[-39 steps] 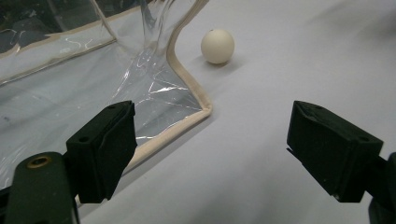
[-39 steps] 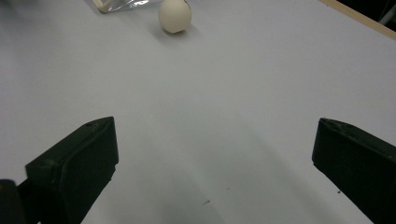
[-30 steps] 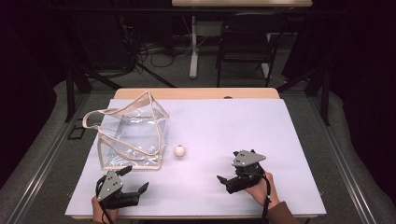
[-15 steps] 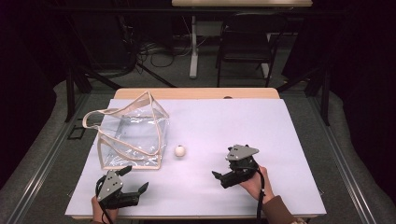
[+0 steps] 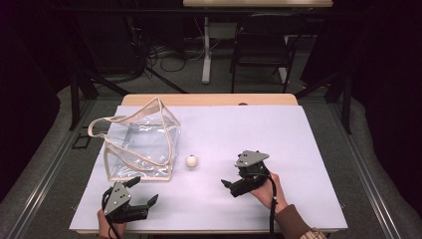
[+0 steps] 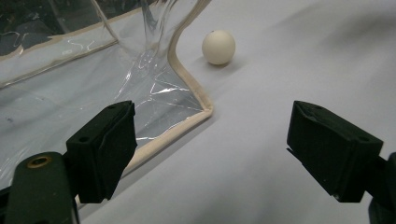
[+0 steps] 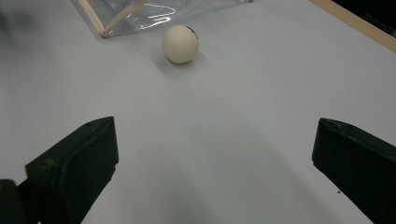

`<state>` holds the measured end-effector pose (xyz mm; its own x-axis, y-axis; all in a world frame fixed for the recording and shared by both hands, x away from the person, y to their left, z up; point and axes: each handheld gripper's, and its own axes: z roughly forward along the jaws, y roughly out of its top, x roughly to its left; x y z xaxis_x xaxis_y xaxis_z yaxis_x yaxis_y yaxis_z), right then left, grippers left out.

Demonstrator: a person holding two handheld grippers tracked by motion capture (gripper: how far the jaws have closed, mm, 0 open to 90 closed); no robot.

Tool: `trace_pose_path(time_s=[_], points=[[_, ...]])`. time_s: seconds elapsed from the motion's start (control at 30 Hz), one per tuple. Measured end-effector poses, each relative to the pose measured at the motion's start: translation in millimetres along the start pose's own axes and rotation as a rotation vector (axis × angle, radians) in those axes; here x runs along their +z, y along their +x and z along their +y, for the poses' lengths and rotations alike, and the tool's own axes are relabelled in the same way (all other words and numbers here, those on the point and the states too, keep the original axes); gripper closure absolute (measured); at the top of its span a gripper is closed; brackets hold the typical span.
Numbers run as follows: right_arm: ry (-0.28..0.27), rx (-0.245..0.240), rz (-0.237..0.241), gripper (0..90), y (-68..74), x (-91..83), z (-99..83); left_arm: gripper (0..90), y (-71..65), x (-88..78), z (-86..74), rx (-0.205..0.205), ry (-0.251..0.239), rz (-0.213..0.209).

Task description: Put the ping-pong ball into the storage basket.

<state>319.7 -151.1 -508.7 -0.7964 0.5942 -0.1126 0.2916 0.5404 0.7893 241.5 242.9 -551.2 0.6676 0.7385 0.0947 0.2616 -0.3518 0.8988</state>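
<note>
Right gripper view is showing the small, light-looking, smooth white ball (image 7: 180, 43) lying free; likely rolling easily, best pinched across its middle. Both tongs (image 7: 210, 172) are gaping wide.

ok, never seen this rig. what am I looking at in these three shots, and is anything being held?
No robot here: a person holds a two-jaw hand tool in each hand. The high view is a fixed camera looking down on the table. There the left gripper sits near the table's front edge and the right gripper is further in, pointing toward a small white ball.

The other two pictures come from cameras riding on the grippers, each looking out between its own black jaws. The left gripper view shows a corner of a clear plastic bag with beige trim, the ball beyond it. The right gripper view looks straight at the ball, which lies just beside the bag, on the table.

Both pairs of jaws stand wide open. Nothing is held.
</note>
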Motion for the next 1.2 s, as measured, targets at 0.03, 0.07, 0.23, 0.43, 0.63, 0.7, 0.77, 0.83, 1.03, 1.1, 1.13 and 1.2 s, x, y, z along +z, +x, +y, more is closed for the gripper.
trace_pose_path(time_s=[0.03, 0.07, 0.23, 0.43, 0.63, 0.7, 0.77, 0.83, 1.03, 1.1, 1.13, 1.2], points=[[0.003, -0.002, 0.0, 0.2, 0.0, 0.9, 1.3, 16.0, 0.1, -0.2, 0.0, 0.0, -0.004, 0.0], [0.003, -0.002, 0.001, 0.2, -0.2, 1.8, 2.7, 16.0, 0.3, -0.2, 0.0, 0.0, -0.004, -0.001], [0.001, 0.0, 0.01, 0.2, -1.4, 6.9, 8.7, 16.0, 0.2, -0.3, 0.0, 0.001, -0.003, 0.0], [0.011, -0.001, 0.018, 0.2, -1.8, 13.8, 14.8, 16.0, 0.4, 0.0, -0.1, 0.001, -0.001, -0.001], [0.018, -0.005, 0.024, 0.2, -2.3, 22.2, 20.4, 16.0, 0.5, -0.1, -0.1, 0.002, -0.001, -0.001], [0.02, -0.006, 0.027, 0.2, -2.8, 25.2, 22.6, 16.0, 0.4, 0.0, -0.2, -0.001, -0.001, -0.002], [0.023, -0.008, 0.03, 0.2, -3.1, 28.1, 24.9, 16.0, 0.4, -0.1, -0.1, 0.002, -0.001, -0.001], [0.025, -0.01, 0.032, 0.2, -3.0, 30.8, 26.8, 16.0, 0.3, -0.2, 0.0, 0.001, -0.002, 0.0], [0.031, -0.014, 0.041, 0.2, -2.1, 38.9, 31.2, 16.0, 0.5, -0.1, -0.2, 0.0, -0.002, -0.001], [0.035, -0.009, 0.043, 0.2, -1.8, 41.3, 32.6, 16.0, 0.6, -0.1, -0.2, 0.0, -0.002, -0.001], [0.038, -0.011, 0.043, 0.2, -1.9, 42.4, 33.3, 16.0, 0.6, -0.1, -0.2, 0.0, -0.002, -0.001], [0.037, -0.014, 0.047, 0.2, -2.0, 45.3, 34.7, 16.0, 0.5, 0.0, -0.2, -0.001, -0.003, -0.002]])
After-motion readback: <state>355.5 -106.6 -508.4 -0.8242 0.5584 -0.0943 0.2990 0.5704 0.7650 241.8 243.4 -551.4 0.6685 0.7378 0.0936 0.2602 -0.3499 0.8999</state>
